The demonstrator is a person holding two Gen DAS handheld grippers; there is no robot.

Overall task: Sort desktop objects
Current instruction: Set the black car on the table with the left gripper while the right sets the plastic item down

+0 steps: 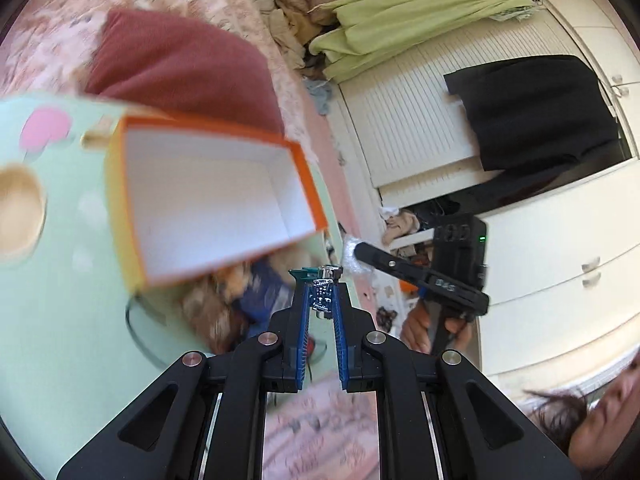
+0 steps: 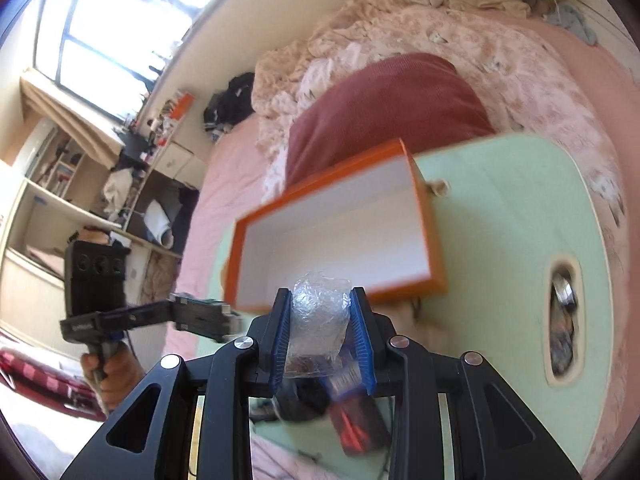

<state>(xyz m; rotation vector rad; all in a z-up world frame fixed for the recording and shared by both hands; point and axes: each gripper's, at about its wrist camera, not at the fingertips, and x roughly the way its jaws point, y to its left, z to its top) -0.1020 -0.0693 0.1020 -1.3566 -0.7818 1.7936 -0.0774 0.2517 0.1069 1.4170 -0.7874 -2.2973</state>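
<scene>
Left gripper (image 1: 322, 276): jaws drawn in tight on a small blue circuit board (image 1: 322, 295), which stands upright between the blue pads with its metal connector end at the fingertips; the whole is held in the air just beside the near corner of the box. Right gripper (image 2: 320, 300): jaws narrow, clamped on a crumpled clear plastic packet (image 2: 316, 326) with something dark brown at its bottom end; the packet fills the gap between the pads and hangs in front of the box's near wall. Orange box (image 2: 436, 256): open-topped, white inside, nothing visible within, standing on the pale green tabletop (image 2: 500, 216); blurred in both views. Tabletop: rounded edge, an oval cut-out handle (image 2: 563, 320) to the right in the right wrist view, a pink round mark (image 1: 45, 128) and a tan round mark (image 1: 18, 210) in the left wrist view. Loose items under the grippers on the table, blurred: a dark blue object (image 1: 264, 284), a red-and-black object (image 2: 356, 424); kinds cannot be told. Behind the table: dark red cushion (image 2: 384, 108) on a pink floral quilt (image 2: 460, 36).
</scene>
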